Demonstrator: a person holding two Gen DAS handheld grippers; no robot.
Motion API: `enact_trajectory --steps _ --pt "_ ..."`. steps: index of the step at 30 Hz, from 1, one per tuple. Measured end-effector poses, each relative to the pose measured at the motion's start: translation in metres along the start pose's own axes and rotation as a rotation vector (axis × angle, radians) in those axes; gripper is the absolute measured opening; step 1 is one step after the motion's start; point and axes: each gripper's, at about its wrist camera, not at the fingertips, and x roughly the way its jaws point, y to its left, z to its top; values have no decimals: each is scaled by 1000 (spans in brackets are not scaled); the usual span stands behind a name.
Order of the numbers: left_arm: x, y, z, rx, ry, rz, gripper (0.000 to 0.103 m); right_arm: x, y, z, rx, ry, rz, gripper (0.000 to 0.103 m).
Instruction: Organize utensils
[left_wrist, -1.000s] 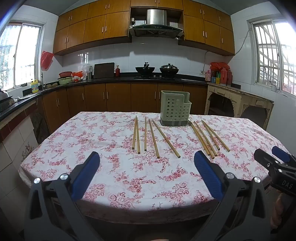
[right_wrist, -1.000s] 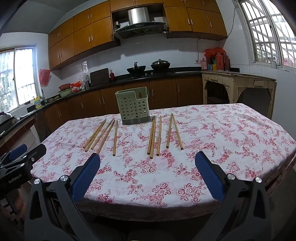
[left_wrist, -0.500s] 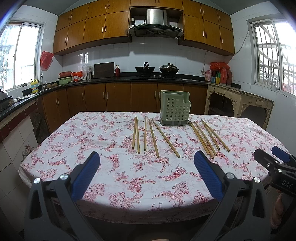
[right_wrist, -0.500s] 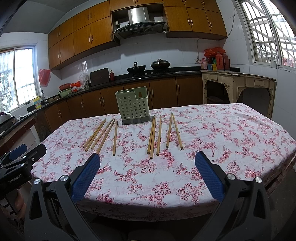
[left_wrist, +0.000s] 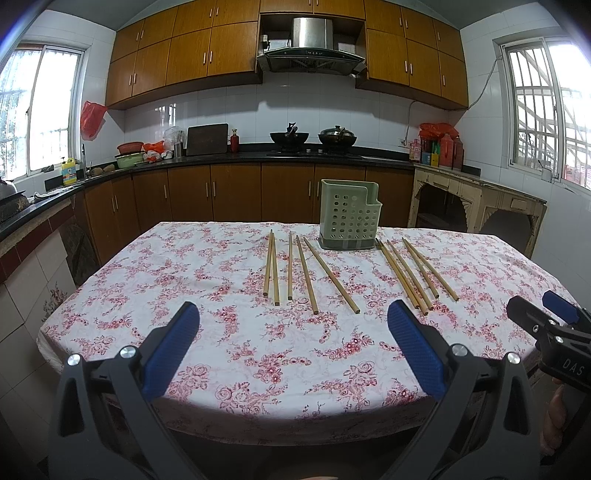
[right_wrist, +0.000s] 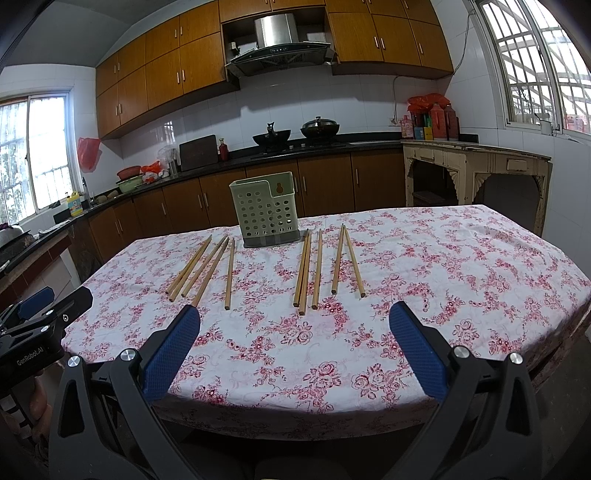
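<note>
A pale green perforated utensil holder (left_wrist: 350, 218) stands upright at the far middle of the floral table (left_wrist: 240, 354); it also shows in the right wrist view (right_wrist: 267, 210). Several wooden chopsticks lie flat in two groups in front of it: a left group (left_wrist: 295, 271) (right_wrist: 207, 267) and a right group (left_wrist: 413, 271) (right_wrist: 325, 264). My left gripper (left_wrist: 293, 345) is open and empty near the table's front edge. My right gripper (right_wrist: 295, 345) is open and empty at the same edge, and shows at the right of the left wrist view (left_wrist: 543, 317).
Kitchen counters with brown cabinets (left_wrist: 236, 192) run behind and along the left. A cream side table (left_wrist: 480, 199) stands at the back right. The left gripper shows at the left edge of the right wrist view (right_wrist: 40, 306).
</note>
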Motion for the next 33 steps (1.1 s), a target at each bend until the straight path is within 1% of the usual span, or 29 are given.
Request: enact_trajectory --steps 33 --pt "4 -1 -1 1 3 0 99 1 0 0 1 3 0 101"
